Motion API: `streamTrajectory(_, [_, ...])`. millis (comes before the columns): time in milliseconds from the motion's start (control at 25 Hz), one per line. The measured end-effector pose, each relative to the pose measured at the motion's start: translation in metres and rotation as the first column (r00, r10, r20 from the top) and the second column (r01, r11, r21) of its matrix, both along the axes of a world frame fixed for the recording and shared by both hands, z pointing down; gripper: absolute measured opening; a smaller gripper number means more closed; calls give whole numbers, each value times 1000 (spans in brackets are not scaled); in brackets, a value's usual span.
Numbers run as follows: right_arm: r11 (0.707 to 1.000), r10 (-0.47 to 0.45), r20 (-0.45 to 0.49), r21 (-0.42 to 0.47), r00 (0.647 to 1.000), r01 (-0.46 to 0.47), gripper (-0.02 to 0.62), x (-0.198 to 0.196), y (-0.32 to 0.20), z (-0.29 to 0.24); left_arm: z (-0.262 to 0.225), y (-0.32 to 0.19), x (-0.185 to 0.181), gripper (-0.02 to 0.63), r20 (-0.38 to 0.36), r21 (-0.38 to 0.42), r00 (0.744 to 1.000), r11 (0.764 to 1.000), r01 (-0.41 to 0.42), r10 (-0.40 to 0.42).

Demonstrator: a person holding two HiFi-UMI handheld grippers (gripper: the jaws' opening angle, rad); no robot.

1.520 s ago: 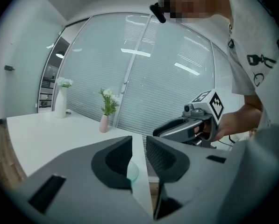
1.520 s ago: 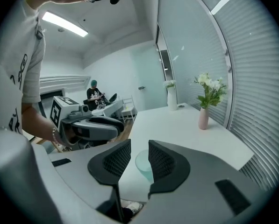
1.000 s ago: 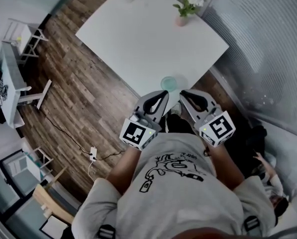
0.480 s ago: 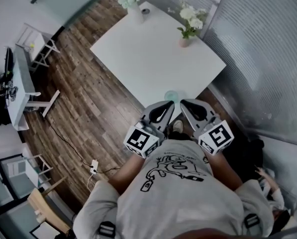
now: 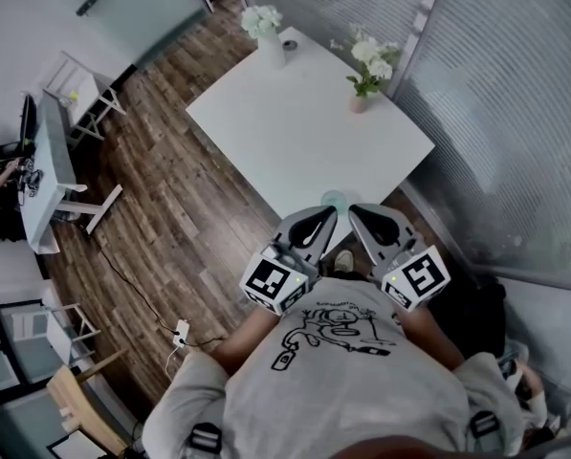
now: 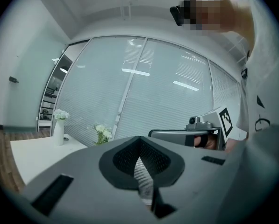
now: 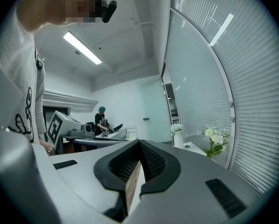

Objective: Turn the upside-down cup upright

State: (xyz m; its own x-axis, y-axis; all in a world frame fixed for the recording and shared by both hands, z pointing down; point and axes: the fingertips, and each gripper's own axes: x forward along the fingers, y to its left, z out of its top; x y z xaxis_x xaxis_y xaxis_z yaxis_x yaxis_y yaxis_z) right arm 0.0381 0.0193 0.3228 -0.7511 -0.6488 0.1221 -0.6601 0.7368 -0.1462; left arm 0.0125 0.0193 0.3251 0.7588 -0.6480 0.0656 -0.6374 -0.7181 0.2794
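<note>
A pale green cup (image 5: 334, 198) stands near the front edge of the white table (image 5: 304, 122) in the head view. Which way up it is I cannot tell, and the gripper tips hide part of it. My left gripper (image 5: 325, 215) and right gripper (image 5: 359, 212) are side by side, raised in front of the person's chest, above and just short of the cup. Both are shut with nothing between the jaws, as the left gripper view (image 6: 139, 146) and right gripper view (image 7: 138, 150) show. The cup is in neither gripper view.
A white vase of flowers (image 5: 264, 29) and a small pink pot of flowers (image 5: 366, 70) stand at the table's far side. A glass wall with blinds (image 5: 515, 113) runs along the right. Wooden floor (image 5: 161, 208) lies left, with a cable and socket strip (image 5: 181, 332). A person (image 7: 101, 118) works at a far desk.
Both grippers have risen towards the camera and now cover more of the cup. The head view has shifted, showing more of the table's far end. Both pairs of jaws stay shut.
</note>
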Motion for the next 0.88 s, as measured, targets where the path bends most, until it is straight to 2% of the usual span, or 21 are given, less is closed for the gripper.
streamTrajectory(280, [1000, 6, -4, 28, 1000, -6, 35, 0, -1, -12, -11, -2, -1, 2, -11, 25, 1000, 1000, 5, -5])
streamTrajectory(880, [999, 19, -19, 42, 1000, -18, 35, 1, -3, -21, -16, -4, 0, 2, -13, 26, 1000, 1000, 4, -4])
